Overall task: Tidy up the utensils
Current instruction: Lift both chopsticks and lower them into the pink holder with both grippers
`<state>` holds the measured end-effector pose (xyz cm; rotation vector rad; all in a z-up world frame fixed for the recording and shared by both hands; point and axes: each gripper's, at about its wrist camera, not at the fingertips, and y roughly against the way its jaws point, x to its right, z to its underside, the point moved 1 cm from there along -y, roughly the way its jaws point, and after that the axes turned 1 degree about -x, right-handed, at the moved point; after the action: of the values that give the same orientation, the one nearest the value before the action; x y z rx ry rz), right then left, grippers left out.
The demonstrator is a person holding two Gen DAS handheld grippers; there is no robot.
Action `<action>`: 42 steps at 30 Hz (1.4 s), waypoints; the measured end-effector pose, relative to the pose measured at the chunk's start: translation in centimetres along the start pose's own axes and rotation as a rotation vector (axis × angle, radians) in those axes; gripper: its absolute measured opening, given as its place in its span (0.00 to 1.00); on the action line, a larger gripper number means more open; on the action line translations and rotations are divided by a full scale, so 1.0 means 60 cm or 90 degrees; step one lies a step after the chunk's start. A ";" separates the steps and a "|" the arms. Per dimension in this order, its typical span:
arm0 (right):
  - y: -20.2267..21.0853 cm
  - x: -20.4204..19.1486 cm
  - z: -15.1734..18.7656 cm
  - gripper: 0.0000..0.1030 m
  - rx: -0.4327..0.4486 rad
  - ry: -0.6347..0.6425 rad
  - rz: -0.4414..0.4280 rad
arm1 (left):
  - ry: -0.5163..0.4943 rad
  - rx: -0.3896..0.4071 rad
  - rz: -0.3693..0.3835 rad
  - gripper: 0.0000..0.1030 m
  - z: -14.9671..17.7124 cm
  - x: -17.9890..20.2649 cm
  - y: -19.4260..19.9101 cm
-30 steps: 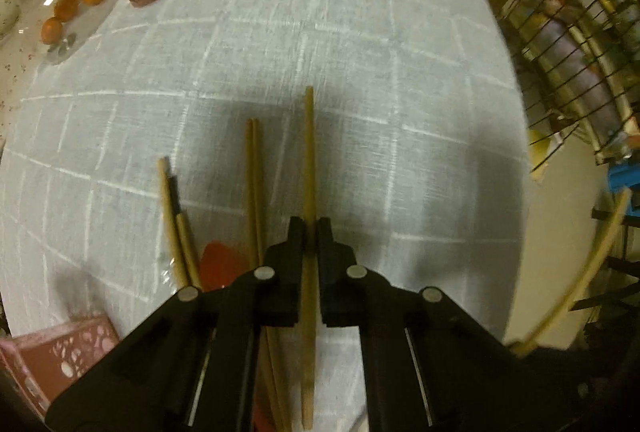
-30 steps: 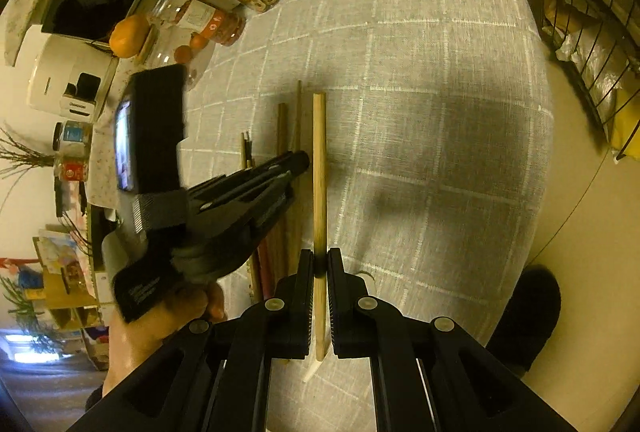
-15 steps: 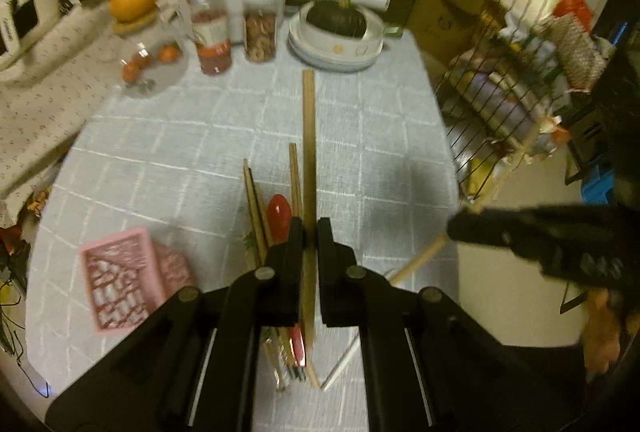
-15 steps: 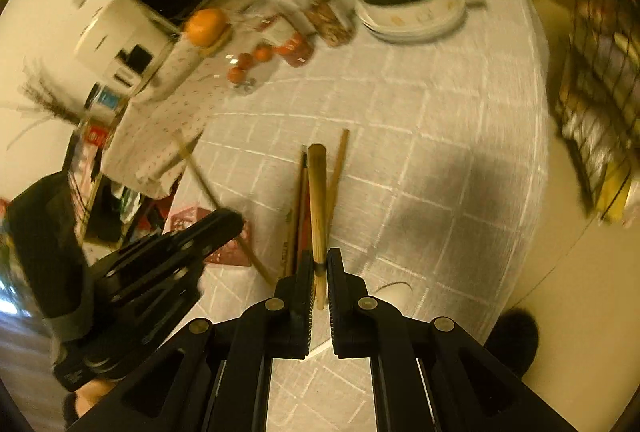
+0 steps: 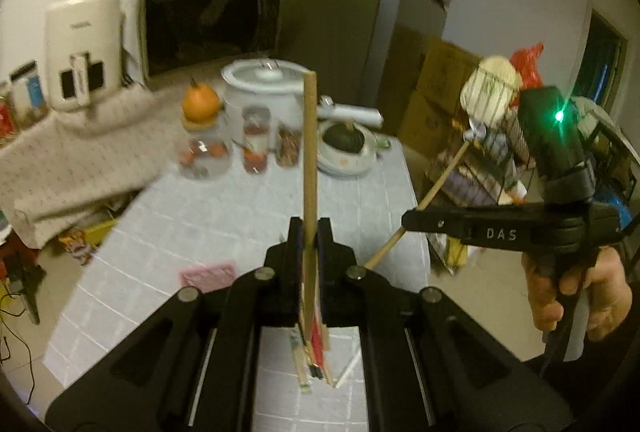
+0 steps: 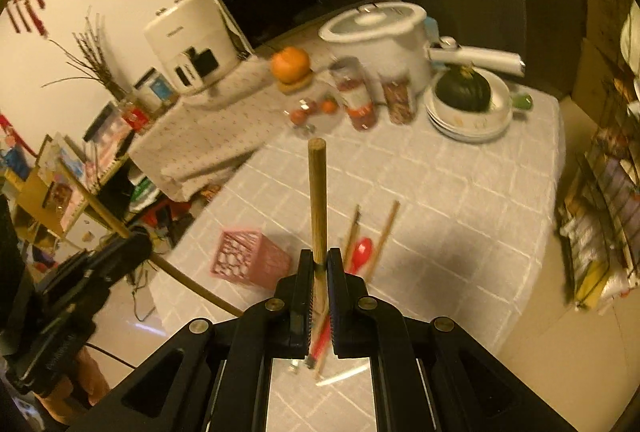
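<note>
Now each hand-held gripper is closed tight on one wooden stick and holds it up above the counter (image 6: 460,200). The left hand-held gripper (image 5: 309,232) pinches a thin chopstick (image 5: 309,152) that points straight out past its fingers. The right hand-held gripper (image 6: 318,264) pinches a thicker wooden stick (image 6: 317,200) low down, near one end. From the left camera, the right hand-held gripper shows from the side with its stick poking out both ways. Down on the counter lie more chopsticks (image 6: 384,232) and a red spoon (image 6: 362,248), close together. Just beside them, a pink basket (image 6: 248,256) lies tipped on its side. The job looks like it has only begun, since the pile is not sorted yet. The next step is likely to bring the two sticks over to the basket. To do it well, the person should keep both grips firm so the sticks do not spin or slip. The two long sticks should stay apart so they do not bump. The basket may need to be stood up first, or the sticks slid in through its open end, one at a time and slowly.
</note>
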<state>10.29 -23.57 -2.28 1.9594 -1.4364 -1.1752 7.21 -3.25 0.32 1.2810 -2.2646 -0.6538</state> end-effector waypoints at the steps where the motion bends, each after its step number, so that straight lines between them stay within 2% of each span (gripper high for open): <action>1: 0.001 -0.009 -0.005 0.06 0.005 0.006 -0.006 | 0.004 0.010 -0.002 0.07 -0.004 -0.008 0.007; 8: -0.005 -0.084 -0.026 0.06 0.039 0.042 -0.050 | -0.016 0.056 -0.077 0.07 -0.006 -0.052 0.020; 14: -0.059 -0.125 -0.037 0.06 0.029 0.064 -0.066 | -0.025 0.058 -0.092 0.07 -0.007 -0.085 -0.005; 18: -0.108 -0.136 -0.044 0.06 -0.008 0.070 -0.064 | -0.017 0.006 -0.090 0.07 -0.003 -0.105 -0.046; 22: -0.153 -0.132 -0.049 0.06 -0.046 0.059 -0.053 | 0.022 -0.057 -0.085 0.07 0.007 -0.138 -0.091; 31: -0.246 -0.124 -0.048 0.06 -0.125 0.042 -0.013 | 0.066 -0.136 -0.075 0.07 0.022 -0.168 -0.145; 39: -0.285 -0.118 -0.043 0.08 -0.147 0.014 -0.028 | 0.120 -0.138 -0.052 0.07 0.024 -0.197 -0.162; 41: -0.286 -0.117 -0.044 0.09 -0.145 0.004 -0.040 | 0.127 -0.133 -0.047 0.09 0.022 -0.199 -0.162; 42: -0.284 -0.115 -0.045 0.09 -0.142 -0.003 -0.045 | 0.129 -0.132 -0.045 0.14 0.021 -0.200 -0.161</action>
<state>21.17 -11.37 -11.08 1.8656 -1.1900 -1.3115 18.36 3.01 -8.35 1.2678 -1.9423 -0.7278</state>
